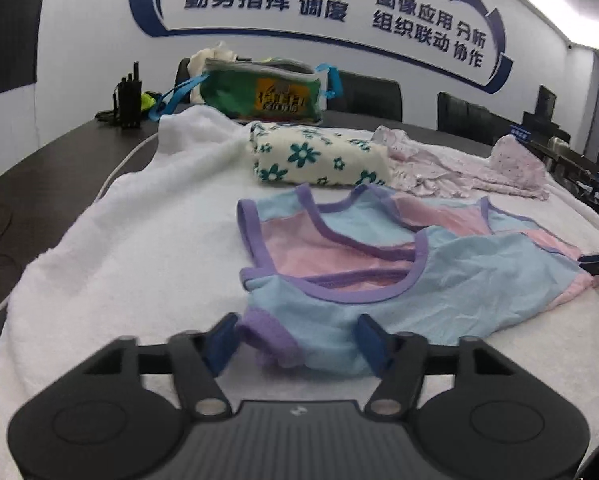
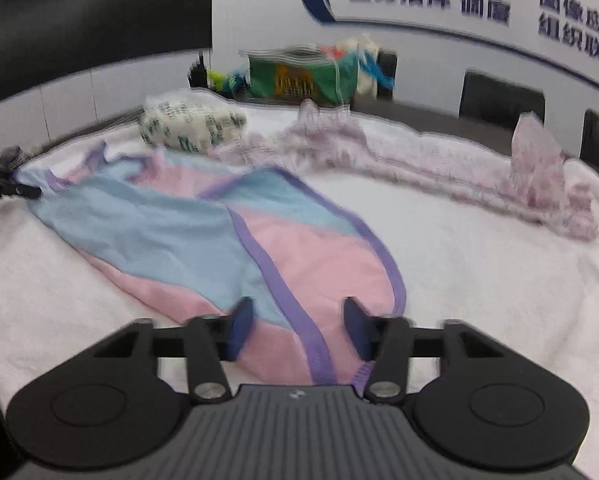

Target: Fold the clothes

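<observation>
- Left wrist view: the blue and pink vest (image 1: 379, 264) lies crumpled and half doubled over on the white towel (image 1: 119, 248) that covers the bench, so it is not folded yet. The left tool (image 1: 297, 340) has its jaws apart around the vest's purple-edged corner without pinching it.
- Behind it, the flowered cloth (image 1: 319, 156) already looks like a folded bundle; the pale pink garment (image 1: 479, 168) lies loose, still to do.
- The green bag (image 1: 263, 92) at the back seems stuffed with cloth; its contents are unclear.
- Right wrist view: the right tool (image 2: 299, 328) straddles the vest's pink hem, jaws apart, not yet gripping.
</observation>
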### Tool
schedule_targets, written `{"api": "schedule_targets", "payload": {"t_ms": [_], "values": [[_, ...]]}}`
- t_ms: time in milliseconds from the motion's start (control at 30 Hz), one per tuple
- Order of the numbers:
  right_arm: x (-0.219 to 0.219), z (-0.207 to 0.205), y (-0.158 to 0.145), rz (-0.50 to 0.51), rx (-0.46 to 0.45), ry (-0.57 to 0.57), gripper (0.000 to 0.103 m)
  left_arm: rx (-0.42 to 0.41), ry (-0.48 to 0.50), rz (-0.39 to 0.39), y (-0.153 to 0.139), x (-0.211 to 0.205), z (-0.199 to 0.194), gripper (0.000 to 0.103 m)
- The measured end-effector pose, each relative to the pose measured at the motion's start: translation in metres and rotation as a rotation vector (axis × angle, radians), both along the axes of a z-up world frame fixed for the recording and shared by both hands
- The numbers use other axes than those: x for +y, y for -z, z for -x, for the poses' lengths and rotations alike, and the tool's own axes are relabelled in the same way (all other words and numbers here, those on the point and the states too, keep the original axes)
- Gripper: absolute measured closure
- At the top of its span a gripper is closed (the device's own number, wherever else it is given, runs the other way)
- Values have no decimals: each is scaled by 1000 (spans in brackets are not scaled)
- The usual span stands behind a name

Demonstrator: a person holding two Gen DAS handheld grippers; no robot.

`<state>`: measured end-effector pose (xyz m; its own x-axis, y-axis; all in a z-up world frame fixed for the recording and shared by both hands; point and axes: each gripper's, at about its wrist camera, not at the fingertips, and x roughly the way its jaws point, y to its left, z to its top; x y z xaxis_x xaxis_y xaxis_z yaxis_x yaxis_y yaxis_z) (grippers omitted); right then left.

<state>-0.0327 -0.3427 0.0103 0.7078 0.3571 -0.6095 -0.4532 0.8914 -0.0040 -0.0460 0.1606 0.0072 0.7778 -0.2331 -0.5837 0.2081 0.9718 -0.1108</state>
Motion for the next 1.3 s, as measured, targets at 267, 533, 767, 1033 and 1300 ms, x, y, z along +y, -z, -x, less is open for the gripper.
{"api": "schedule_targets", "payload": {"t_ms": [267,533,767,1033,1300], "values": [[-12,34,-11,38,-5,-48,101,24,-17,20,-5,15,-9,84],[-14,49,-15,44,-25,-48,95,4,-20,-21,-11,9,-10,68],[2,44,-21,47,-100,-114,87,-161,152,-75,-23,-8,30,41],[4,31,-4,65,3,-143,94,-111,237,-198,-2,-33,21,43],[-6,57,-19,119,-67,-61,74,-125,171,-175,-3,-16,29,50]]}}
